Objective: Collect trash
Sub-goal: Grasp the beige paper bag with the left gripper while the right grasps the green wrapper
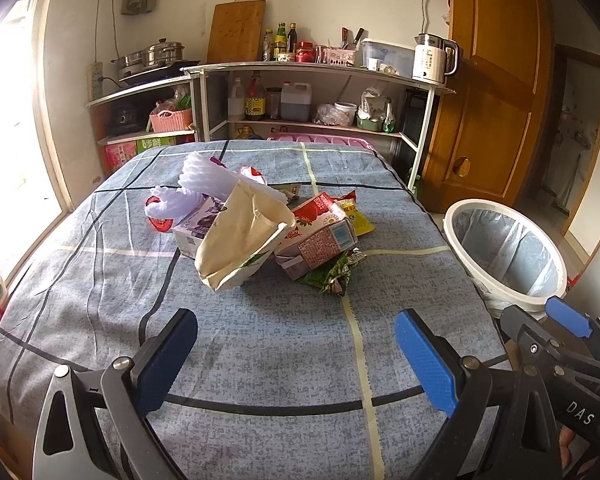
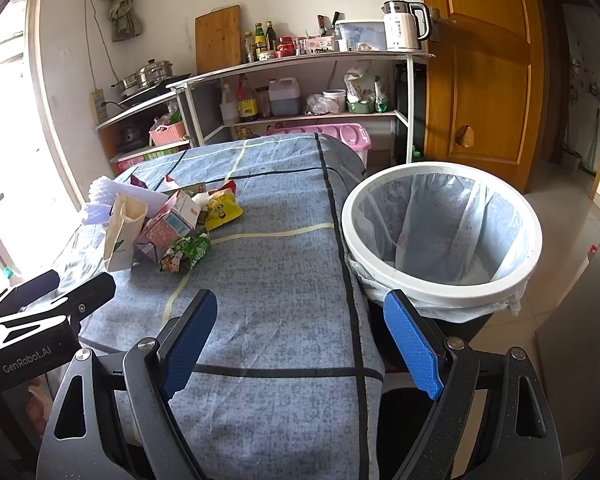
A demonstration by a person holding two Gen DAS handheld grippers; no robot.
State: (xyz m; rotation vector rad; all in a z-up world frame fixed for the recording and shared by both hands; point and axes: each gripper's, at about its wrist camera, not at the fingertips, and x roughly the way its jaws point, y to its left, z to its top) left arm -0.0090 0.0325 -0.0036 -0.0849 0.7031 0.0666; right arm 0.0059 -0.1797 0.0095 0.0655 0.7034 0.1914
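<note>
The trash lies in one loose heap on the middle of the tabletop (image 1: 260, 360), which is covered by a blue checked cloth. At the front of the heap a cream paper bag (image 1: 240, 236) lies tilted with its mouth open. Touching it on the right is a red-and-white carton (image 1: 320, 232), which rests on a green foil wrapper (image 1: 336, 272); a yellow packet (image 1: 356, 216) sits just behind the carton. On the bag's left are a purple-printed box (image 1: 192, 228) and white foam fruit netting (image 1: 204, 176) piled on top of it.

The left claw (image 1: 296, 364) hovers over the near part of the cloth, its blue pads spread wide apart, holding and touching nothing. The right claw (image 2: 296, 344) is likewise wide open and empty, over the tabletop's near right edge, well apart from the heap.

A white round bin (image 2: 440, 292) stands just beside the tabletop's right edge, its rim about level with the cloth. It is lined with a clear plastic bag, and no trash shows in the visible part of the liner.

Bare cloth runs between both claws and the heap. Behind the far edge stand shelves (image 1: 320, 68) crowded with bottles and jars, with a kettle (image 1: 432, 58) on top.
</note>
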